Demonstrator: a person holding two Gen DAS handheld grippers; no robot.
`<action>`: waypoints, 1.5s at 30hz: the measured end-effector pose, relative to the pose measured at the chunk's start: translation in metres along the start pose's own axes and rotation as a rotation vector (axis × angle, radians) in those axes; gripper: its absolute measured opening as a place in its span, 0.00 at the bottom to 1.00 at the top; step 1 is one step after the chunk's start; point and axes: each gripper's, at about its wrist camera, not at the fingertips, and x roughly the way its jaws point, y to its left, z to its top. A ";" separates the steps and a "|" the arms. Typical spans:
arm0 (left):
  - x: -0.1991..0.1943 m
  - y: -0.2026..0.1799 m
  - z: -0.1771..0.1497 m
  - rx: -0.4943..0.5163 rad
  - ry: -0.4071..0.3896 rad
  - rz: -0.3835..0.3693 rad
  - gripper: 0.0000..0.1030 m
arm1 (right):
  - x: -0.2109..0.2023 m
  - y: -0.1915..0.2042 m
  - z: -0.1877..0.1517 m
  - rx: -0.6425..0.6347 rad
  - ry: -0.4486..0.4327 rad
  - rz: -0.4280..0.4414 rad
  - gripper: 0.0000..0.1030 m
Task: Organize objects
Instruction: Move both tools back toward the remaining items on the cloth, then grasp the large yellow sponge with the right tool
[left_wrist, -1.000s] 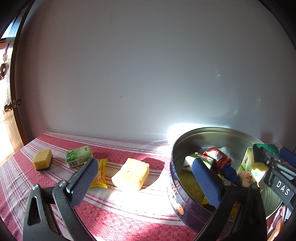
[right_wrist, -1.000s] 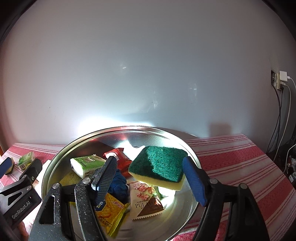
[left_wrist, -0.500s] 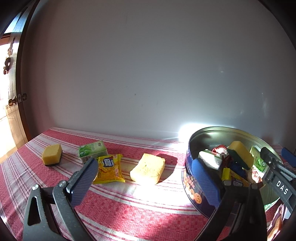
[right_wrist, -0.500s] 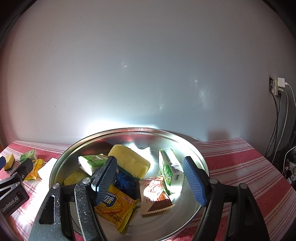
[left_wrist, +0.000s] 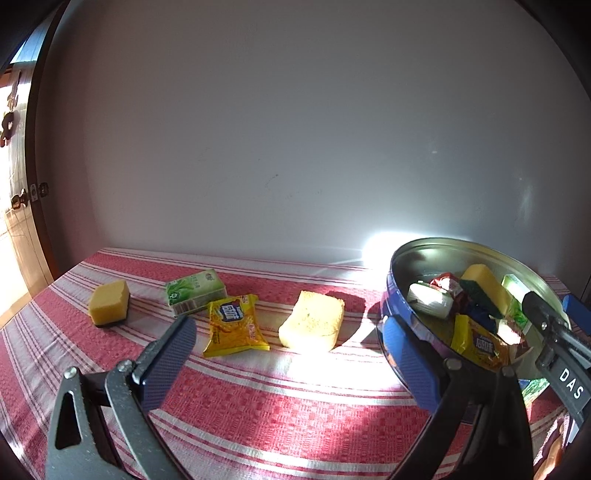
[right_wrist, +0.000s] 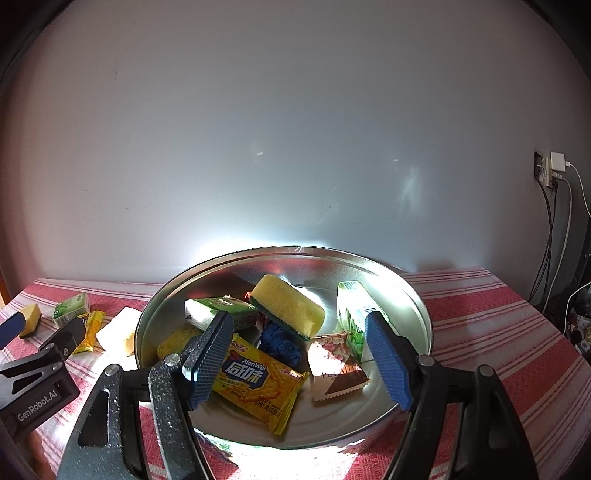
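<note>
Two hand-held grippers gape wide and empty: the left hand-held gripper (left_wrist: 288, 354) marked "GenRobot.AI", the right hand-held gripper (right_wrist: 299, 354) marked "DAS". Inside the round tin (right_wrist: 417, 314) a yellow "XianWei" packet (right_wrist: 258, 384) lies diagonally; the sponge (right_wrist: 288, 304) slants above it. Left of the tin, another packet (left_wrist: 232, 325) lies lengthwise on the worktop (left_wrist: 258, 406).

Yellow-green sponge (right_wrist: 286, 307) tilted atop packets in round tin (right_wrist: 413, 306)
</note>
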 end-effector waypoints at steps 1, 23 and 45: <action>0.001 0.005 -0.001 -0.002 0.007 0.003 0.99 | -0.005 0.005 -0.002 0.002 0.002 0.008 0.73; 0.036 0.136 -0.003 -0.077 0.164 0.196 0.99 | -0.006 0.149 -0.016 -0.120 0.120 0.263 0.73; 0.048 0.164 0.000 -0.123 0.221 0.253 0.99 | 0.119 0.199 -0.010 0.078 0.474 0.108 0.71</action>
